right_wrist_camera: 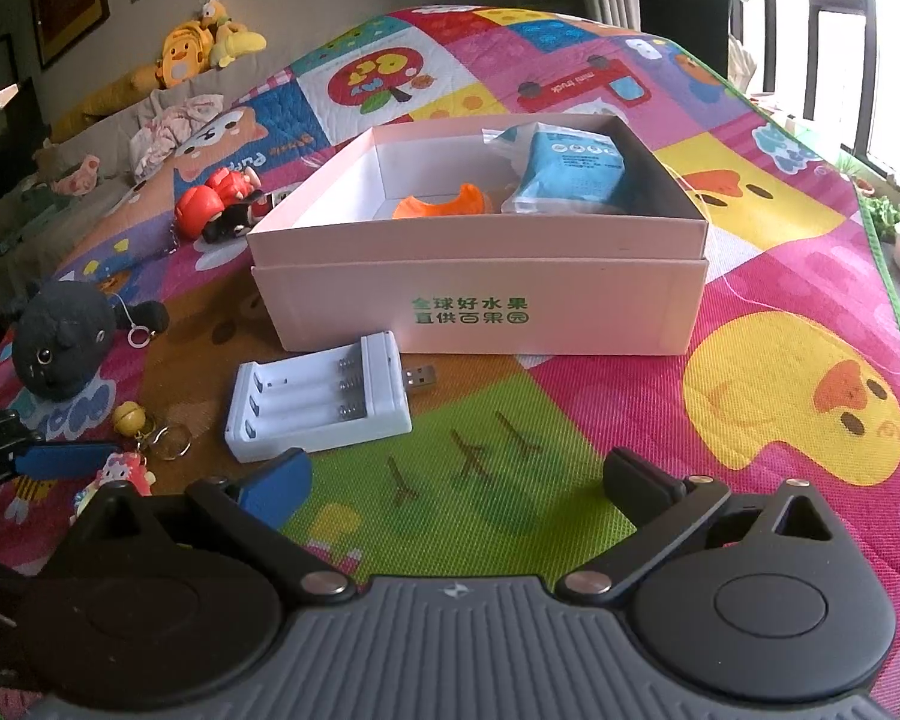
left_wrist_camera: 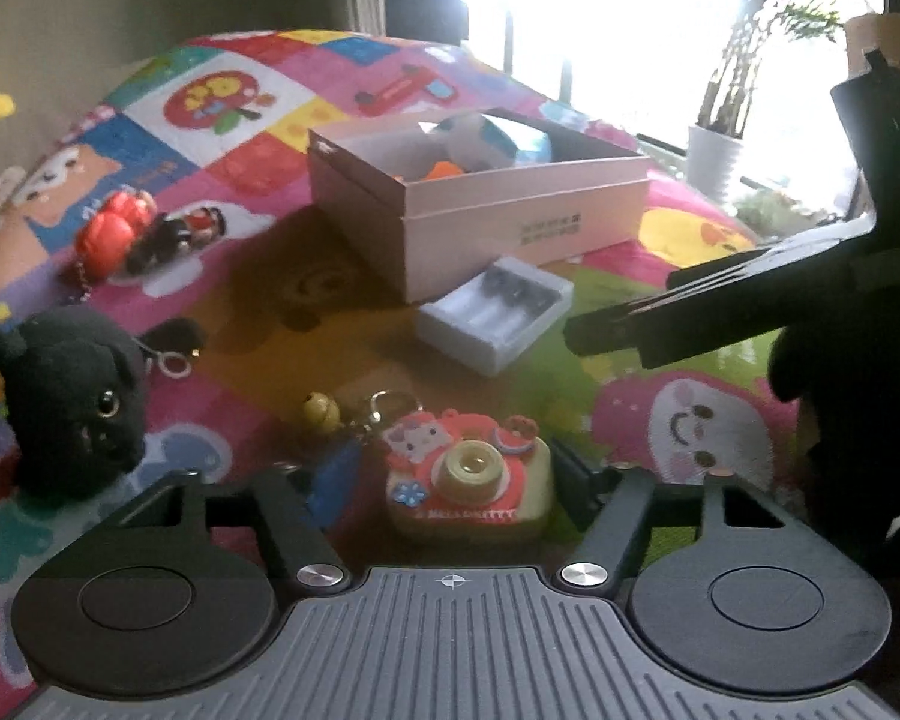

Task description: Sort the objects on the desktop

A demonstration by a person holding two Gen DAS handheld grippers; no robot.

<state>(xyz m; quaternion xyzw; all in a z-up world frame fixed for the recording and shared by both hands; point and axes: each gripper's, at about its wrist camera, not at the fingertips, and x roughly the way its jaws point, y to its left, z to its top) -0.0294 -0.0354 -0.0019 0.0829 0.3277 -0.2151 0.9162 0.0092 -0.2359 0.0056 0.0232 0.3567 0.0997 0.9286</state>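
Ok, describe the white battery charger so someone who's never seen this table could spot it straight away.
Find the open pink cardboard box on the colourful patchwork play mat. Right in front of its left corner lies the white plastic battery charger, empty. Unlike the soft toys and keychains nearby, it is boxy, with three slots, metal springs and a USB plug.

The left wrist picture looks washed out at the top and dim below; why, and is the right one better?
Left wrist view: the bright window faces the lens, blowing out to white, leaving the pink cardboard box dim and soft. Right wrist view: evenly lit, box lettering sharp, though the fisheye bends the colourful cartoon play mat.
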